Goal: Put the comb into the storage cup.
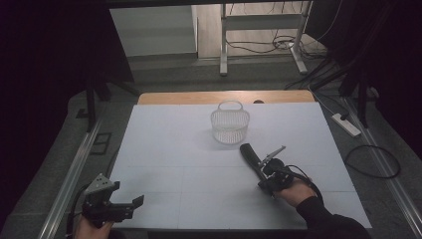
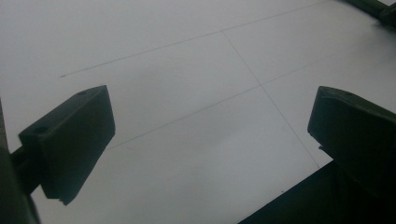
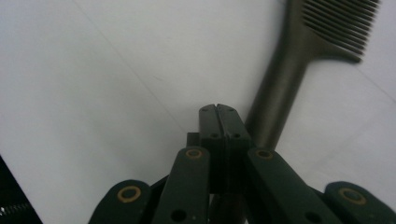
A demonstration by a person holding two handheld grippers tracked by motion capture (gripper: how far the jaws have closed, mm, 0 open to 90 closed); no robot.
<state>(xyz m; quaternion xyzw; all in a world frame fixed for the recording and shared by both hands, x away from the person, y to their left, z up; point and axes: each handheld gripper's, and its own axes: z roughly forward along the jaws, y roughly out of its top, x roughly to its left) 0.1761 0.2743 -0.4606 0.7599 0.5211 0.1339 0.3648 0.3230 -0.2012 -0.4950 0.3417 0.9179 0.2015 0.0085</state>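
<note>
Just beyond the tips of the right gripper (image 3: 217, 108), on the white paper-covered desk (image 1: 164, 149): a long dark plastic comb (image 3: 299, 70) with a thick round handle and a row of fine teeth at its far end. Jaws of that gripper pressed flat together, pad against pad, nothing between them. Handle of the comb lying to the right of the closed jaws and touching or very nearly touching their side; cannot tell which. Teeth well ahead of the jaw tips, up and to the right. In the high view, same right gripper (image 1: 268, 172) held low over the desk, comb (image 1: 250, 155) stretching away from its tips toward a small white wire-mesh basket (image 1: 230, 124) with a loop handle, standing upright farther ahead, near the comb's end but apart from it.

Near the front left corner of the desk, left gripper (image 1: 130, 203) held in a hand. Its jaws spread wide, only bare white desk surface (image 2: 187, 93) between and ahead of them.
</note>
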